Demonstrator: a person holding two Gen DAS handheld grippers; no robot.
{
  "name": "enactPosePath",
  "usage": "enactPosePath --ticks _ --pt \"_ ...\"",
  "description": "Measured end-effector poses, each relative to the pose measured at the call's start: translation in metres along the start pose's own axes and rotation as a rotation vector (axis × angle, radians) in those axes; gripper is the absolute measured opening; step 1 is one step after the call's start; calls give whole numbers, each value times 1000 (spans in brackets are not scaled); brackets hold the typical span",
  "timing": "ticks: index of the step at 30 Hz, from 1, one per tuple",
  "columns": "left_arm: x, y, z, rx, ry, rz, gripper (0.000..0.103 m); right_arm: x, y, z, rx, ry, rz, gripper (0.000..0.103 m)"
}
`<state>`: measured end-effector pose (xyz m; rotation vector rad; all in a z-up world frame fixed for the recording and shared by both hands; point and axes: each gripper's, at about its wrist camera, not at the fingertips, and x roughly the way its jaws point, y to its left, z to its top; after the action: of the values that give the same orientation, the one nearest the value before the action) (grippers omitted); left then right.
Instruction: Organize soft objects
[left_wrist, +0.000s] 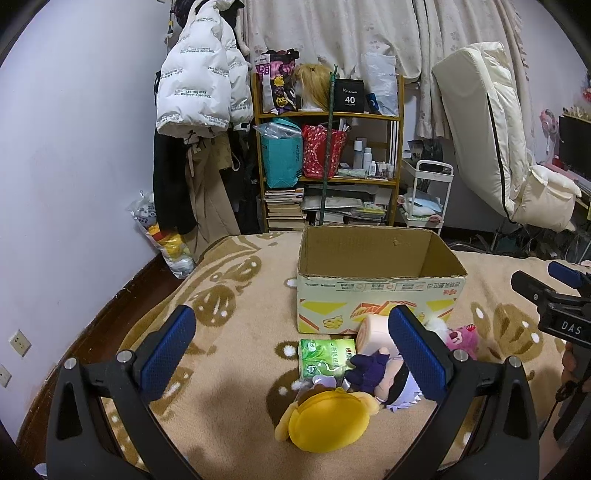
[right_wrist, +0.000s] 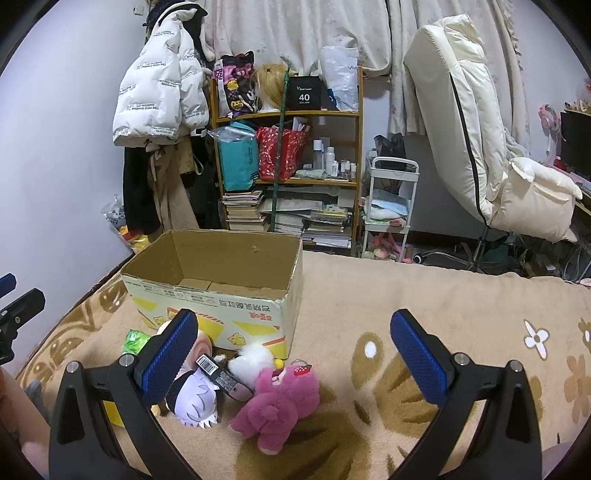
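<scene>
An open cardboard box (left_wrist: 380, 291) (right_wrist: 218, 299) stands empty on the beige blanket. In front of it lie soft things: a yellow plush (left_wrist: 328, 421), a white-haired doll in purple (left_wrist: 373, 373) (right_wrist: 195, 402), a green tissue pack (left_wrist: 323, 358) (right_wrist: 136, 341), a pink roll-shaped plush (left_wrist: 373, 330), a pink bear (right_wrist: 279, 402) (left_wrist: 463, 338) and a small white fluffy toy (right_wrist: 251, 360). My left gripper (left_wrist: 291, 354) is open and empty, above the blanket, just left of the pile. My right gripper (right_wrist: 293, 356) is open and empty, over the pink bear.
A wooden shelf (left_wrist: 328, 147) with bags, books and bottles stands beyond the bed. A coat rack (left_wrist: 199, 92) stands to its left, a white cart (right_wrist: 391, 199) and a cream chair (right_wrist: 476, 129) to its right. The bed edge (left_wrist: 122, 295) drops off on the left.
</scene>
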<state>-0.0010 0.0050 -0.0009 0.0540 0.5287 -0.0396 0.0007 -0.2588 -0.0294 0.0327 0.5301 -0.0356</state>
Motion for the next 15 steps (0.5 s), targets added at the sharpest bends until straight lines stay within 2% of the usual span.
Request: enactPosePath --ticks 15 --pt "1 3 -2 -2 3 -8 103 -1 1 0 -1 -1 -1 103"
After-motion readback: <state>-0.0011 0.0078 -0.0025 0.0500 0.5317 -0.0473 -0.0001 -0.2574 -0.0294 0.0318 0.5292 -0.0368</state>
